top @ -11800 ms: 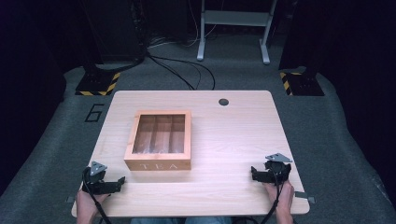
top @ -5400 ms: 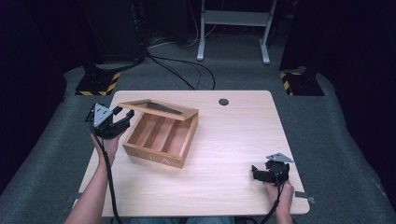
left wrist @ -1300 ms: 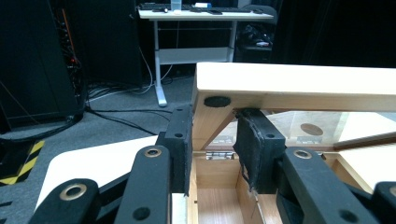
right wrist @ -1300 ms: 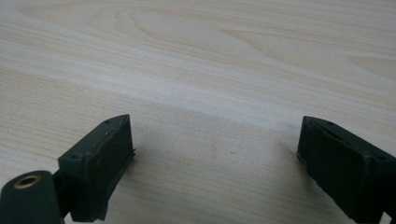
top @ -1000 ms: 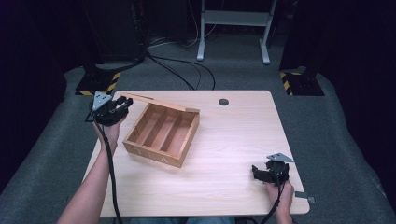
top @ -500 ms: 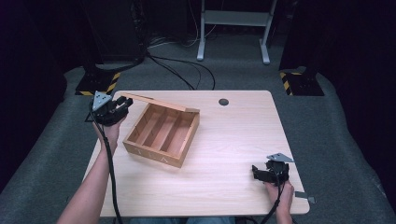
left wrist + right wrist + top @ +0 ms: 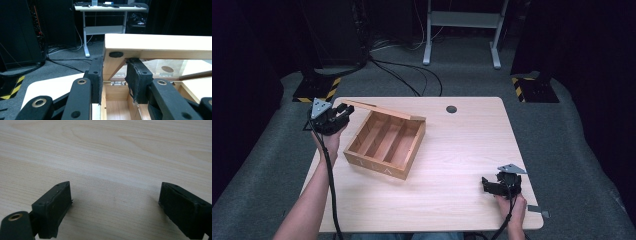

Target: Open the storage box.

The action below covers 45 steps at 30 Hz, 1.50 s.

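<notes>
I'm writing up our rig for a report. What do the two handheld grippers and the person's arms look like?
Both are black. The left gripper and the right gripper each carry a grey three-cornered plate on top and trail a black cable along the forearm. In the gripper views, the jaws are blocky black pads on black links with brass-coloured rivet holes. The forearms are bare, with no sleeves in view.

black hand-held gripper [image 7: 343, 114], grey triangular plate, black trailing cable
</notes>
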Each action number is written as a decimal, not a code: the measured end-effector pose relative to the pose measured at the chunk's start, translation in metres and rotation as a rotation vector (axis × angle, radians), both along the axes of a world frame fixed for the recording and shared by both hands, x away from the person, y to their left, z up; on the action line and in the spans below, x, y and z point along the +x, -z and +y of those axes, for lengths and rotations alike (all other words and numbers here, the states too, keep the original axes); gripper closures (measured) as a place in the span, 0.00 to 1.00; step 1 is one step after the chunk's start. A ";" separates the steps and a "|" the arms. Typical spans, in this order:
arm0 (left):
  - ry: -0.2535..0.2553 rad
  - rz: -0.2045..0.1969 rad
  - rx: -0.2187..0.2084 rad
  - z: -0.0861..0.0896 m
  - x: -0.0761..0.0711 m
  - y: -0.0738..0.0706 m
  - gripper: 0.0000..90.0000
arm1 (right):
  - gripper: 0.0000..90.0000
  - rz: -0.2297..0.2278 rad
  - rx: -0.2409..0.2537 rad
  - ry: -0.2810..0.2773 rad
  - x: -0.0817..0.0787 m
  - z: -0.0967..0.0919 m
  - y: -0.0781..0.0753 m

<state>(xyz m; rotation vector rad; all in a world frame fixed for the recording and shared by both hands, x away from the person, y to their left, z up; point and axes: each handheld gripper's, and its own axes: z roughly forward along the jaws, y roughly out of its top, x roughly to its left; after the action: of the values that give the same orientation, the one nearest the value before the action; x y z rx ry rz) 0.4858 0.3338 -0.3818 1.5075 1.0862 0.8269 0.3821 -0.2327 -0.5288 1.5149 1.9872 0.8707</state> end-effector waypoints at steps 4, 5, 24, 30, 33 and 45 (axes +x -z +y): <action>0.001 0.000 0.001 0.000 0.000 0.000 0.73 | 0.12 0.001 0.001 0.002 0.000 0.000 0.000; 0.000 -0.001 0.000 0.000 0.000 0.000 0.73 | 0.12 0.002 0.001 0.002 0.000 0.000 0.000; 0.000 -0.005 0.003 0.001 -0.001 0.002 0.73 | 0.12 0.001 0.001 0.002 0.000 0.000 0.000; -0.001 -0.009 0.003 0.001 -0.003 0.004 0.73 | 0.12 0.001 0.001 0.001 0.000 0.000 0.000; 0.002 -0.014 0.001 0.002 -0.006 0.007 0.73 | 0.12 0.001 0.001 0.001 0.000 0.000 0.000; 0.008 -0.008 -0.006 0.006 -0.014 0.017 0.73 | 0.12 -0.005 -0.002 -0.003 0.000 0.000 0.000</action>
<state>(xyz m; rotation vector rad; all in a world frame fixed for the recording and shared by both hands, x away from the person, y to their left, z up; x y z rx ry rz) 0.4714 0.3402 -0.3991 1.5017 1.0752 0.8232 0.3820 -0.2326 -0.5289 1.5068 1.9870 0.8727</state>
